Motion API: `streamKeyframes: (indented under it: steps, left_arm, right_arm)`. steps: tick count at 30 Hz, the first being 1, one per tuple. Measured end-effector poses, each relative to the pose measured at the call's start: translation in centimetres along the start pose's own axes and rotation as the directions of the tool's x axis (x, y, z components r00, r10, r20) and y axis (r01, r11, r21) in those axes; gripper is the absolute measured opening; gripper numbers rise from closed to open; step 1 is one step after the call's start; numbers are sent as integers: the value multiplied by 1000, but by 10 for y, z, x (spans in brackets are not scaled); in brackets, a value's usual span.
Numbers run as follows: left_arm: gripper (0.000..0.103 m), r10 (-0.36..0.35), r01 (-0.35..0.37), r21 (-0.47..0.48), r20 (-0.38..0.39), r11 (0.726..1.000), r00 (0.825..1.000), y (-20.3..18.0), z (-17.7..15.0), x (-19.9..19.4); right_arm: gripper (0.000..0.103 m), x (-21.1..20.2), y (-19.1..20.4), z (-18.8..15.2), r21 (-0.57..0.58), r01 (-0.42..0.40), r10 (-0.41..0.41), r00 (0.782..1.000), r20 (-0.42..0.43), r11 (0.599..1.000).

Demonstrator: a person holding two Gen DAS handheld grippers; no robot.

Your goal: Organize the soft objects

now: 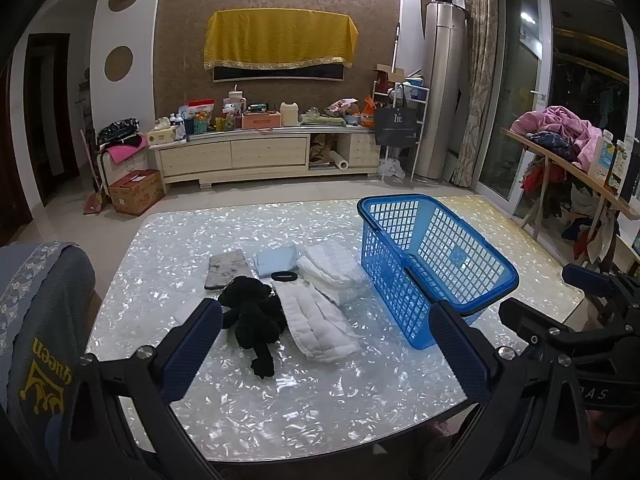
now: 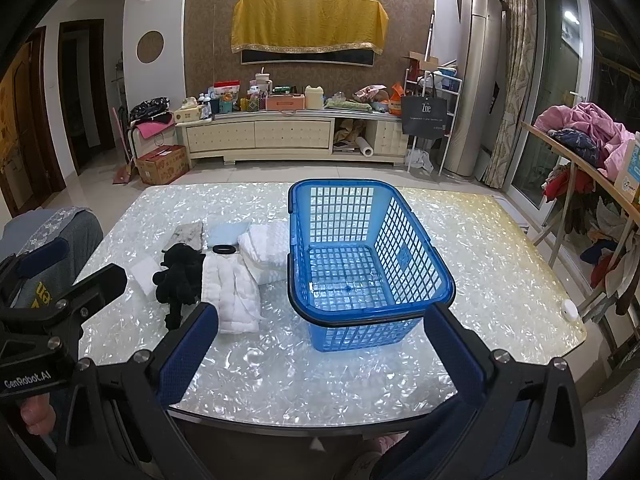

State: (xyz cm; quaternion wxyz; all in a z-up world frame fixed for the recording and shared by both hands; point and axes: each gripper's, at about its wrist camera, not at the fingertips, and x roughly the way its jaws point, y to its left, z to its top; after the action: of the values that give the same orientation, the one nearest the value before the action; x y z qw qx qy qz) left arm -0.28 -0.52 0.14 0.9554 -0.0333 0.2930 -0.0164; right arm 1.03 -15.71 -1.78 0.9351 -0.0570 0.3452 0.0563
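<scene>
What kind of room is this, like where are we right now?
Most likely a lived-in home living room. A low media cabinet crowded with household goods stands under a wall screen draped in yellow cloth, and soft items lie beside a blue basket on a shiny table.

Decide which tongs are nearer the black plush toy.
Left. The left tongs hover open just before the black plush toy; the right tongs face the blue basket, further right.
</scene>
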Motion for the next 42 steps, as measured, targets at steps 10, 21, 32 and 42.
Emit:
streamKeyframes:
  steps: [10,21,32,42]
  left_arm:
    - [103,4,-4,12,-1,1000,1000,4,10,2]
    - [102,-8,9,16,-50,1000,999,25,24,13]
    - [103,96,-111,-67,-199,992,975,100,16,47]
    - [103,135,-176,-103,-318,979,938,151,-6,91]
  right_arm:
    - [103,0,-4,11,-31,-14,14,1000,8,999]
    - [103,29,19,39,-121,-113,110,993,-36,986]
    - [103,93,78,49,-196,-246,207,958,-199,949]
    - [103,161,118,38,-228,-308,212,906,-366,924]
